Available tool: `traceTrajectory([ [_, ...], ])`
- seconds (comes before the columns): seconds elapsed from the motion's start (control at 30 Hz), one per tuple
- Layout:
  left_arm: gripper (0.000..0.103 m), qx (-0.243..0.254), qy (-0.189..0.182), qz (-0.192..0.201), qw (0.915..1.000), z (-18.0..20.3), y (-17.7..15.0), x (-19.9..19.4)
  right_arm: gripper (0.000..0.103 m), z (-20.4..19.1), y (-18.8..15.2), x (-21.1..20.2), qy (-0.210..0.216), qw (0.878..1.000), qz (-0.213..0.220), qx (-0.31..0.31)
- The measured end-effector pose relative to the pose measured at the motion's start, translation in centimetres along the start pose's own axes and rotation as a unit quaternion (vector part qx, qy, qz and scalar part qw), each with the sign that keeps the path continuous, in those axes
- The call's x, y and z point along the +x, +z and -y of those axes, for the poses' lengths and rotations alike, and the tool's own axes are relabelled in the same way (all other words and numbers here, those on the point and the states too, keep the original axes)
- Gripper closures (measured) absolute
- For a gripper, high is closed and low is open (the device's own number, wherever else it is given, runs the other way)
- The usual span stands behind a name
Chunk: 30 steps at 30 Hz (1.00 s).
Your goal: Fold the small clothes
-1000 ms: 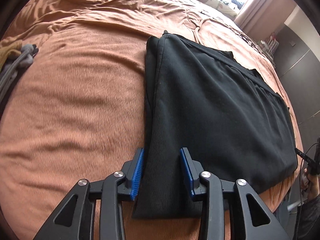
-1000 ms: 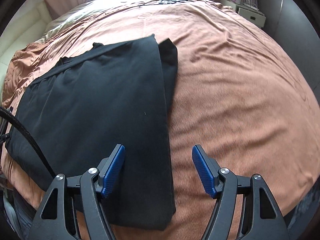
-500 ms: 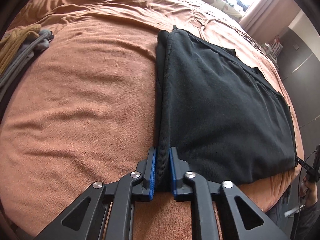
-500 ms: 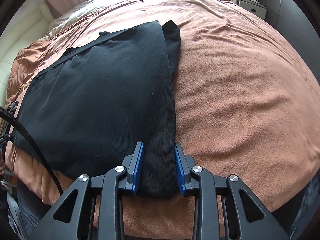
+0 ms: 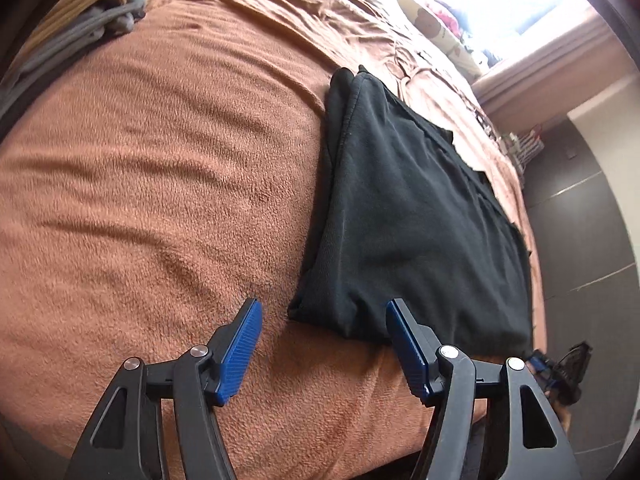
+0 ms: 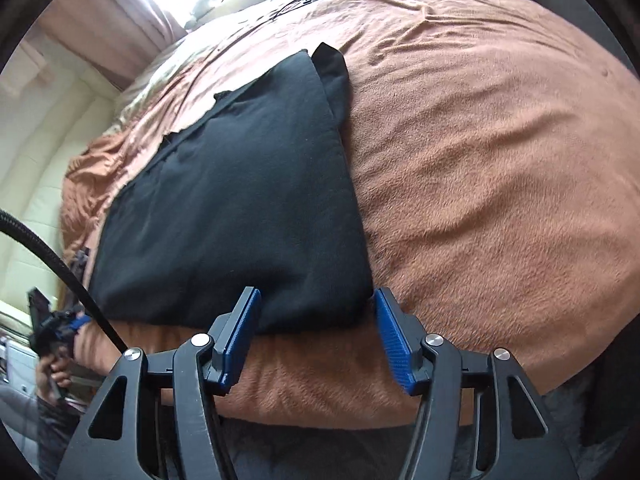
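A black garment lies folded flat on the brown bed blanket, its near edge close to the bed's front edge. My left gripper is open just in front of the garment's near left corner, with nothing between its blue pads. In the right wrist view the same black garment fills the middle left. My right gripper is open, its blue fingers standing either side of the garment's near right corner without pinching it.
Grey and mustard clothes are piled at the far left of the bed. Pillows and a bright window lie beyond the blanket. A black cable crosses the left of the right wrist view. A hand holding the other gripper shows low left.
Both grippers were shut on the garment's near corners half a second ago; now both have opened and let go, and have drawn back slightly toward the bed's edge.
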<state>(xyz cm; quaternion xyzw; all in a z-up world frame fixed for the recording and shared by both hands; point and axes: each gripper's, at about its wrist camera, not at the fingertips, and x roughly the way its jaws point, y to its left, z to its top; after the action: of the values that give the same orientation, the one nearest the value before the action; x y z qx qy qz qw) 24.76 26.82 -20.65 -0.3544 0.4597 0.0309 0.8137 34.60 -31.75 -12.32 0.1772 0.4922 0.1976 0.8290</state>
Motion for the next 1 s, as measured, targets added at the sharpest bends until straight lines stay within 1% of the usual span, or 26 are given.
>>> traceTrajectory([
  [0.07,0.039,-0.009,-0.009,-0.001,0.9999,-0.2,-0.1,0.1,0.046,0.9,-0.1,0.1,0.019,0.999,0.003,0.027],
  [0.13,0.043,-0.012,-0.011,-0.003,0.9999,-0.2,-0.1,0.3,0.046,2.1,-0.2,0.3,0.048,0.997,0.001,0.056],
  [0.2,0.049,-0.011,-0.011,-0.007,0.9999,0.0,-0.1,0.7,0.046,3.3,-0.3,0.9,0.082,0.992,-0.008,0.091],
  [0.27,0.051,-0.012,-0.014,-0.009,0.9998,0.0,0.0,1.1,0.046,3.7,-0.3,1.4,0.090,0.991,-0.009,0.103],
  [0.37,0.052,-0.021,-0.021,-0.009,0.9995,-0.1,0.3,1.7,0.046,4.3,0.0,2.3,0.103,0.988,-0.007,0.118],
  [0.6,0.052,-0.040,-0.043,0.002,0.9983,0.0,1.3,2.9,0.048,5.7,0.3,3.7,0.129,0.978,0.030,0.163],
  [0.67,0.052,-0.046,-0.050,0.008,0.9977,0.1,1.5,3.2,0.050,5.4,0.2,3.9,0.127,0.978,0.040,0.163],
  [0.73,0.052,-0.052,-0.056,0.011,0.9970,0.1,1.6,3.4,0.056,4.5,0.1,4.4,0.119,0.980,0.042,0.152],
  [0.77,0.055,-0.054,-0.058,0.011,0.9968,0.2,1.7,3.5,0.060,4.1,0.2,4.5,0.111,0.983,0.042,0.142],
  [0.8,0.064,-0.054,-0.056,0.010,0.9969,0.3,1.8,3.5,0.072,3.6,0.3,4.7,0.104,0.984,0.040,0.136],
  [0.83,0.072,-0.052,-0.052,0.008,0.9973,0.4,1.9,3.5,0.087,3.4,0.3,4.8,0.101,0.985,0.037,0.134],
  [0.87,0.086,-0.050,-0.047,0.004,0.9977,0.5,1.9,3.6,0.090,3.3,0.4,4.9,0.096,0.986,0.036,0.134],
  [0.93,0.087,-0.049,-0.048,0.007,0.9977,0.5,2.0,3.3,0.092,2.6,0.7,4.4,0.088,0.988,0.046,0.122],
  [1.0,0.090,-0.038,-0.050,0.024,0.9978,0.6,2.1,2.4,0.093,1.6,1.1,3.4,0.074,0.990,0.058,0.103],
])
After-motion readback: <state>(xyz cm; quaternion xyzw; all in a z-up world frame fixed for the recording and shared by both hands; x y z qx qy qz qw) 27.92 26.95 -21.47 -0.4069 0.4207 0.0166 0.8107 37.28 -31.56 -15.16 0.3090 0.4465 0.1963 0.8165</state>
